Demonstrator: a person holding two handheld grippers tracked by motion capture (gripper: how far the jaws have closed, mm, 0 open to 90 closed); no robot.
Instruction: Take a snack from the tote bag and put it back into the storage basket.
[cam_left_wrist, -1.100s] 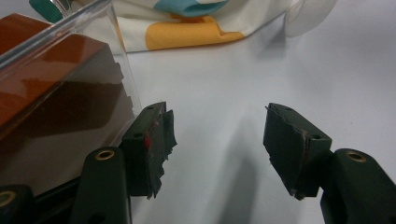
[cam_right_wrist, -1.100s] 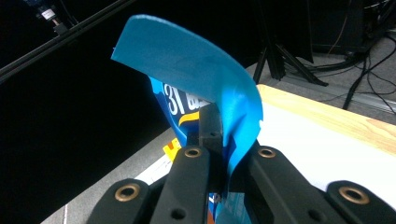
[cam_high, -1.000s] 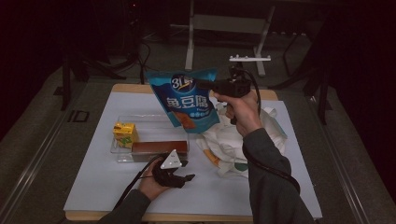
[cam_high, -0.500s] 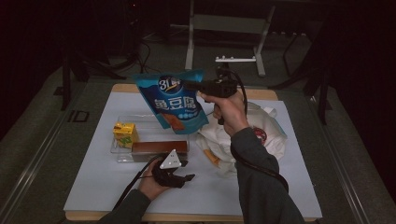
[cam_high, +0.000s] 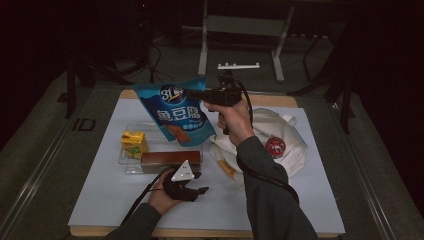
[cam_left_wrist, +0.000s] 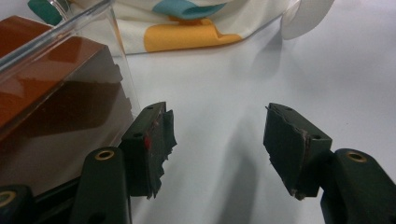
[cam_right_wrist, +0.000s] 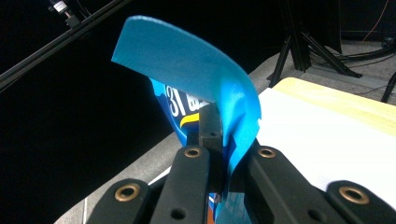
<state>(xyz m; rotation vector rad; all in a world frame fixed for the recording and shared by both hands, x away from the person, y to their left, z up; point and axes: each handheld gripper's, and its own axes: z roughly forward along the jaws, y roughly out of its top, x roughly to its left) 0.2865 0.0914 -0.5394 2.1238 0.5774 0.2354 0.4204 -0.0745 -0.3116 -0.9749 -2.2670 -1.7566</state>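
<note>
Right gripper (cam_high: 192, 94) clamped on top edge of blue snack bag (cam_high: 176, 111), held in the air above clear tray (cam_high: 131, 165). Left gripper (cam_high: 196, 183) resting on table (cam_high: 100, 195) beside tray, jaws apart, holding nothing.

You had a yellow juice carton (cam_high: 134, 143) and a brown box (cam_high: 171, 159) in the clear tray (cam_high: 126, 165) left of centre, a white cloth bag (cam_high: 280, 145) at centre right, and a metal stand (cam_high: 240, 30) along the top.

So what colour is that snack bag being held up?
Blue, with white lettering; the bag shows best in the high view.
</note>
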